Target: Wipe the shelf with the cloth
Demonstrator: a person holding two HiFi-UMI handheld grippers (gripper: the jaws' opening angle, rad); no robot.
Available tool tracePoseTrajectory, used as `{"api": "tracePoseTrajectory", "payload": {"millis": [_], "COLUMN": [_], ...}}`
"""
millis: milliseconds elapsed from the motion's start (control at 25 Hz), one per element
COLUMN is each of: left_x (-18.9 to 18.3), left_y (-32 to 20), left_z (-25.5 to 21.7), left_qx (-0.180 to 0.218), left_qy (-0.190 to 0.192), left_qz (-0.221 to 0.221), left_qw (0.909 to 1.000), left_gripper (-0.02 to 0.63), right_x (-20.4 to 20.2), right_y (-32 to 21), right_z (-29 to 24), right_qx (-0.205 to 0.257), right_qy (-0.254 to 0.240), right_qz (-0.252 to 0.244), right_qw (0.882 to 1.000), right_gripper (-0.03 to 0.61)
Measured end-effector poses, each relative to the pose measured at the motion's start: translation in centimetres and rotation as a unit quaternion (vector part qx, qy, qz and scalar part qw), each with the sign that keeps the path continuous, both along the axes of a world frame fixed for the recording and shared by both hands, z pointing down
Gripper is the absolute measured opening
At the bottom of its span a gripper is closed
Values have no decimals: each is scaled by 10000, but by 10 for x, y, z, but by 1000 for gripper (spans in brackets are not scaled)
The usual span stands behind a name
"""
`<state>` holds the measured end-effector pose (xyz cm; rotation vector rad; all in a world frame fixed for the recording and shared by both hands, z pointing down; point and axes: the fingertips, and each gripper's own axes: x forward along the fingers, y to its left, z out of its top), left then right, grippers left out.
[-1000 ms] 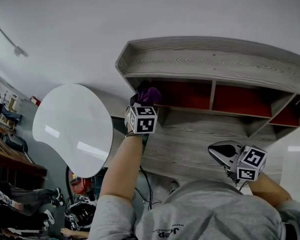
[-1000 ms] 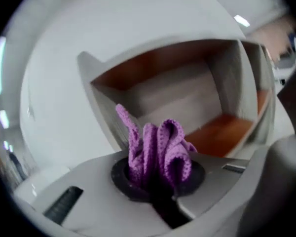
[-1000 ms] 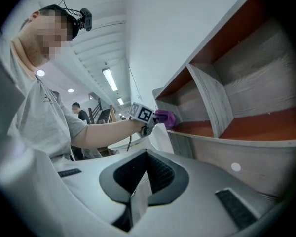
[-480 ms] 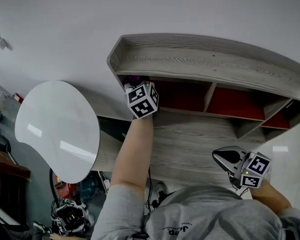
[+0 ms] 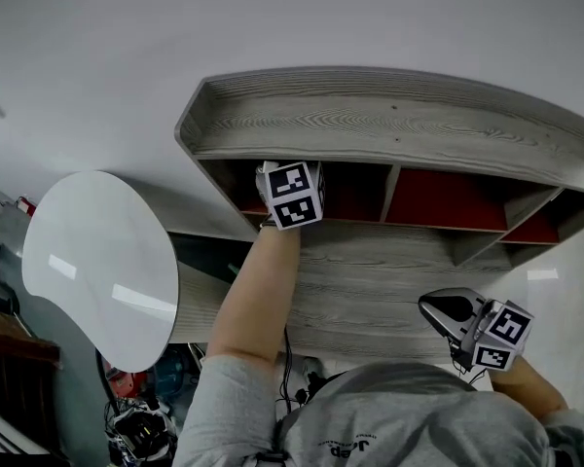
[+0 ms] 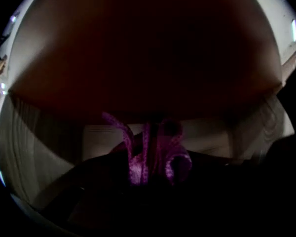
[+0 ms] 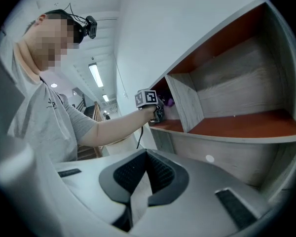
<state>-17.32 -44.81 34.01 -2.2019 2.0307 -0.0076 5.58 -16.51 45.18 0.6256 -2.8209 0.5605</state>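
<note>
A grey wooden shelf (image 5: pixel 389 125) with red-backed compartments hangs on the white wall. My left gripper (image 7: pixel 157 107) reaches into the leftmost compartment (image 5: pixel 236 185), and in the head view only its marker cube (image 5: pixel 292 195) shows at the opening. It is shut on a purple cloth (image 6: pixel 153 154), whose folds stick up from the dark jaws against the compartment's floor and back. The cloth (image 7: pixel 170 102) also peeks out past the divider in the right gripper view. My right gripper (image 5: pixel 446 309) hangs low at the right, below the shelf, shut with nothing in it.
A white round tabletop (image 5: pixel 97 261) stands to the left of the shelf. Upright dividers (image 5: pixel 391 193) split the shelf into compartments. Cables and clutter (image 5: pixel 141 421) lie on the floor at the lower left. The person's arm (image 7: pixel 113 125) stretches from the body to the shelf.
My left gripper has pushed the cloth deeper into the leftmost compartment, so the cloth no longer shows in the head view. The right gripper has barely moved.
</note>
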Motion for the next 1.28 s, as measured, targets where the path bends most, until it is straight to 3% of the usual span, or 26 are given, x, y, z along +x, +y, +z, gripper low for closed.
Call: {"api": "tracePoseTrajectory", "payload": {"millis": [240,360,480,600,720,880,1080,1200,1280], "left_x": [123,148,147,98,6,-77,-94,-95,-96], "left_y": [5,7,12,22,30,36,23,4,-6], "left_z": [19,28,28,37,70,90,99,115,118], "left_qx": [-52,-159,-219,-387,-904,-1443,-2024,-2436,-2627], "left_qy": [-457,-428,-536,-397,-244,-383,-628,-534,-250], "left_qz": [1343,1899,2103,1669,514,-709,-1321,-1299,-1170], "left_qw": [9899,9807,9759,9844,9943,9863,9683,9597,9574], "left_gripper": [75,77,77,77,75,74,69,72,69], "right_x": [12,17,15,7,-3,-20,-33,-27,-19], "right_y": [-3,-3,-1,1,2,5,10,9,7], "right_z": [0,0,1,1,1,3,3,2,2], "right_qx": [-4,-10,-11,6,0,-21,-6,9,0], "right_qy": [-24,-6,4,-25,-44,-48,-17,-12,-7], "right_qz": [92,117,110,49,-57,-263,-415,-336,-236], "right_qw": [10000,9999,9999,10000,10000,9996,9991,9994,9997], "right_gripper": [9,9,9,9,9,9,9,11,9]}}
